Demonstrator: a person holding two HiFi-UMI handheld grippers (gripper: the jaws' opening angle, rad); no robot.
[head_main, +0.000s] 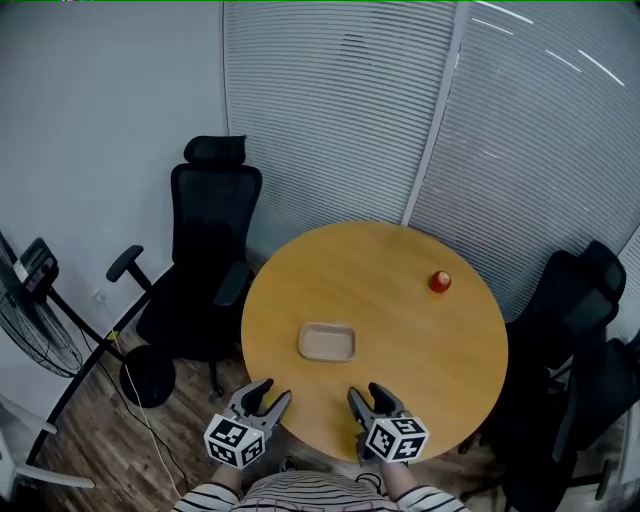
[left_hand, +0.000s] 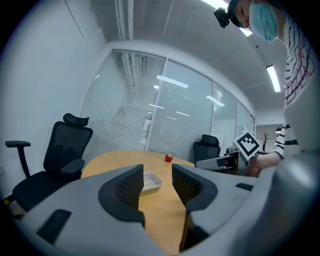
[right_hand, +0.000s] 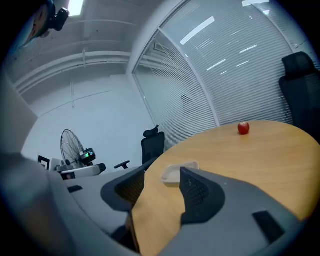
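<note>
Your left tongs (head_main: 272, 392) and right tongs (head_main: 369, 392) sit half-open and empty at the surface (head_main: 400, 330) edge. The tray (head_main: 327, 342) lies just ahead, between them. Come in too low and a jaw could shove it away.

The small red thing (head_main: 440, 282) near the tabletop's far right edge is too small to tell whether it is an apple or a tomato. The shallow tray (left_hand: 153, 181) is partly hidden behind a jaw of the left gripper (left_hand: 157, 173) in the left gripper view, and a jaw of the right gripper (right_hand: 162, 176) covers its near side in the right gripper view. In the head view the fan (head_main: 30, 320) is cut off by the left edge, the black chairs (head_main: 580, 340) by the right edge, and both hands are hidden under the grippers.
</note>
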